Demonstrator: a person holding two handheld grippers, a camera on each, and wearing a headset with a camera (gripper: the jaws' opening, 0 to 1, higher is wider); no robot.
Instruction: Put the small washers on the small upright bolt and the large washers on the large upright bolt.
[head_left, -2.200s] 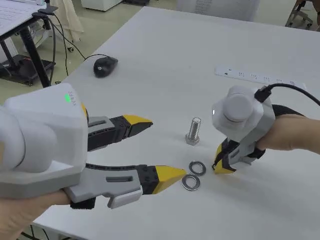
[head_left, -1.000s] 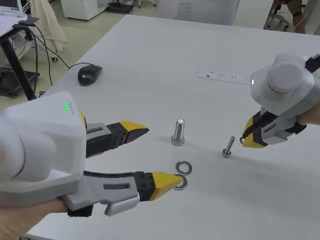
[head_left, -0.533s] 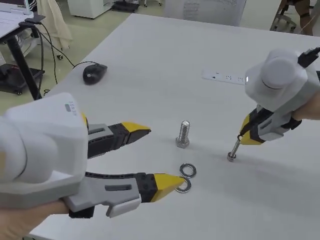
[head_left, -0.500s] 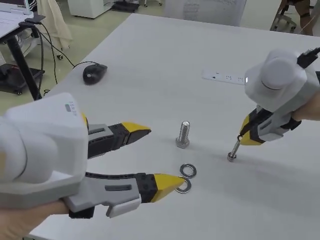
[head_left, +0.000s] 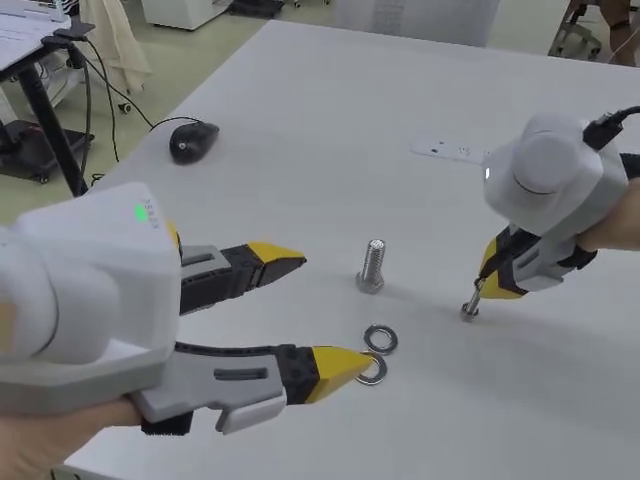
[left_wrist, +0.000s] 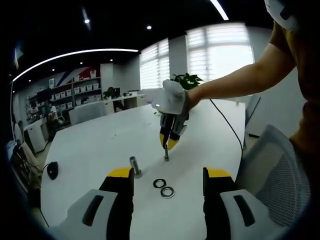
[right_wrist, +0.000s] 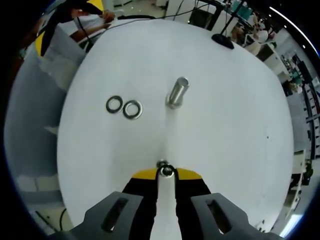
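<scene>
Step in hand, by my judgement: work on the small bolt (head_left: 469, 306), either steadying it upright or seating a small washer on it. It stands slightly tilted on the table (head_left: 330, 140), well in from the right edge. The right gripper (head_left: 484, 287) bears down on its top with jaws pressed together there.

The large bolt (head_left: 373, 266) stands upright mid-table, left of the small bolt and apart from it. Two washers (head_left: 380, 338) lie flat, touching or nearly so, between the large bolt and the near edge; they look sized for it. The left gripper (head_left: 332, 312) hovers by them, jaws spread wide, holding nothing.

Next move, as judged: release without tipping the small bolt, then lift a flat washer by its rim.

The right gripper view shows a small ring-shaped end between the jaw tips; washer or bolt end cannot be told. The head view shows a mouse (head_left: 193, 138) near the left edge and a power strip (head_left: 450, 150) further back.
</scene>
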